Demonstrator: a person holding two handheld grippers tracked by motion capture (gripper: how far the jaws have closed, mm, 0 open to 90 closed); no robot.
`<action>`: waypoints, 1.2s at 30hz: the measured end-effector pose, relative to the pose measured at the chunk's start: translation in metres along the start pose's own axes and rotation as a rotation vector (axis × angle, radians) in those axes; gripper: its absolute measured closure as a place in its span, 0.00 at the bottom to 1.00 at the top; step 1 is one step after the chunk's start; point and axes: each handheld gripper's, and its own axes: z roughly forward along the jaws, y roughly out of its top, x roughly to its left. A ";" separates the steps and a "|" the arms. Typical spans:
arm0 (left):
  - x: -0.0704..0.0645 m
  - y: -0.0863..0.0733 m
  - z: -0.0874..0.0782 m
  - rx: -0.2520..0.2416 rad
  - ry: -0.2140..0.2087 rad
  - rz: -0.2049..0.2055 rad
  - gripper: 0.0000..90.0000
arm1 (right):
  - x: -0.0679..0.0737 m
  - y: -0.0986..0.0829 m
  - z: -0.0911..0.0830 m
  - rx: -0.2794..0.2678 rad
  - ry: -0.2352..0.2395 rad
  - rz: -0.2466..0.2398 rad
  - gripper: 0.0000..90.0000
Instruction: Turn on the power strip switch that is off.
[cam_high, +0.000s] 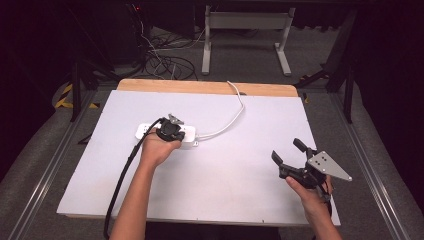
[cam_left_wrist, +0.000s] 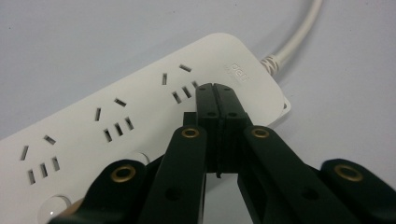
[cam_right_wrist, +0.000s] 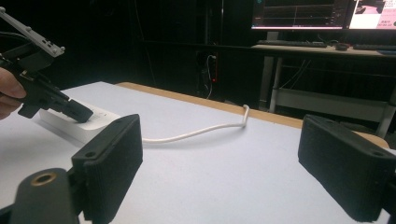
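A long white plastic power strip with several socket groups lies flat on the white-topped bench, left of the middle and somewhat nearer the far edge than the near one. Its white cable runs from the strip's right end across the bench top – curving up to the wooden strip along the far edge, where it drops over.

The left gripper, black and held in the person's left hand, sits right over the strip. In the left gripper view its fingers are pressed flat together with nothing between them, and the tips rest on or just above the strip's top face (contact itself cannot be told), beside the socket group nearest the cable end. A round white button shows on the strip at the lower left of that view.

The right gripper, carrying a grey three-cornered plate, is held in the right hand above the bench's near right corner – well apart from the strip. Its fingers are spread wide and empty, pointing across the bench toward the strip.
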 end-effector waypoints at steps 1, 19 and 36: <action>0.000 0.000 0.000 -0.001 0.000 0.000 1.00 | 0.000 0.000 0.000 0.000 0.000 0.000 0.16; 0.016 -0.011 -0.013 -0.206 -0.047 -0.085 0.95 | -0.003 -0.001 0.001 -0.001 0.001 0.013 0.16; 0.016 -0.117 -0.126 -0.853 0.113 -0.218 0.96 | -0.001 0.000 0.005 0.002 0.013 0.007 0.17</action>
